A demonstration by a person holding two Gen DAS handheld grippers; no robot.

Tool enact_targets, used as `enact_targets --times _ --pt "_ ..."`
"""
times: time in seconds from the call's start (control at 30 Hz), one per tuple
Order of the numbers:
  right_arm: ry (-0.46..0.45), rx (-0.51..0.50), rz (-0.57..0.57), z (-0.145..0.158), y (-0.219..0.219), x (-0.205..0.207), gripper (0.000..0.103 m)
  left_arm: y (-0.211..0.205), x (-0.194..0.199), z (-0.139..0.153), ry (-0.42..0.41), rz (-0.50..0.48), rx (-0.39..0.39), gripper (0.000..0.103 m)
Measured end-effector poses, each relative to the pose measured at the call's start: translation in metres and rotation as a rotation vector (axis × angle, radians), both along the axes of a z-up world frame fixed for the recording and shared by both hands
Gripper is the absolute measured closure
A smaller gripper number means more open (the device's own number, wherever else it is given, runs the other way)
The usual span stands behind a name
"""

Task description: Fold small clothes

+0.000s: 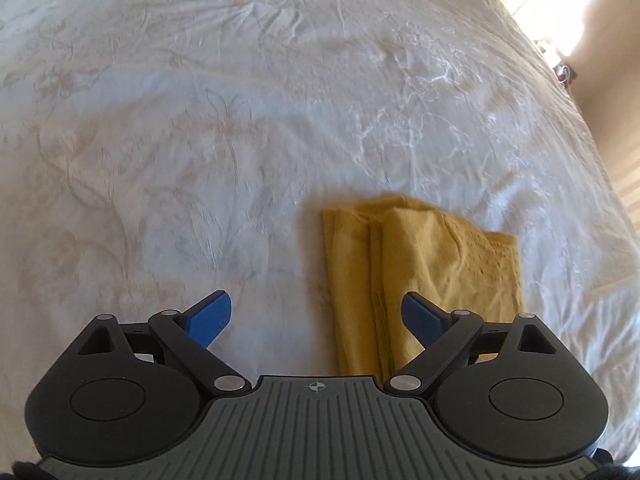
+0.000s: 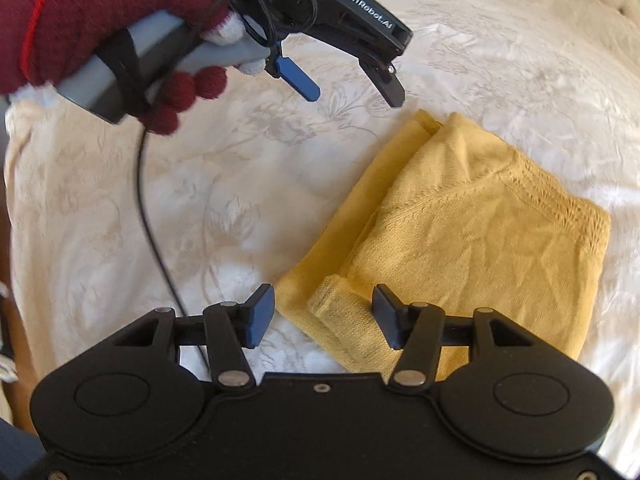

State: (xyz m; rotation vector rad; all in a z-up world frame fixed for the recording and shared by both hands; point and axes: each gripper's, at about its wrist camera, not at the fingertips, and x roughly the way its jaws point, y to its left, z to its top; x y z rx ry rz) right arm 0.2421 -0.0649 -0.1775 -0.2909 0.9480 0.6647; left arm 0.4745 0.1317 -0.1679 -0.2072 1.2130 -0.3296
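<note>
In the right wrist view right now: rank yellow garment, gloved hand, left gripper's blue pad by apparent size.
1. yellow garment, folded on the bedspread
2. gloved hand
3. blue pad on the left gripper

The hand sits closer to the camera, so it looks bigger than it is.

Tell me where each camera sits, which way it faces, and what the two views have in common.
Left wrist: on the left gripper, looking down along its open blue-padded fingers at the bedspread and the folded yellow garment; no hand shows.
Right wrist: on the right gripper, looking down over the garment's near corner; the gloved left hand holding the other gripper shows at upper left, with its cable.
Shared: the yellow garment, the bedspread, the left gripper.
</note>
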Motion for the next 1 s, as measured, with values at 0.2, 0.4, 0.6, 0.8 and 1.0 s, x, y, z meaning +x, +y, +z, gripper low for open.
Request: enact_targets --times 0.2,0.4,0.6,0.8,1.0 --pt "-0.035 -0.054 0.011 -0.002 -0.001 -0.001 0.092 -0.013 -0.020 -0.001 0.049 -0.049 -0.082 0.009" --pt "-0.076 0.075 -0.186 0.029 -0.039 0.005 0.092 -0.040 -0.028 -0.012 0.126 -0.108 -0.203 0.008" --pt "-0.055 0.126 -0.260 0.031 -0.056 0.008 0.092 -0.068 -0.018 -0.037 0.208 -0.124 -0.222 0.007" --pt "-0.043 0.143 -0.255 0.028 -0.056 0.005 0.092 -0.070 0.004 -0.055 0.203 -0.063 -0.285 0.007" --pt "-0.033 0.149 -0.258 0.023 -0.055 0.005 0.092 -0.083 0.031 -0.046 0.122 -0.121 -0.221 0.011"
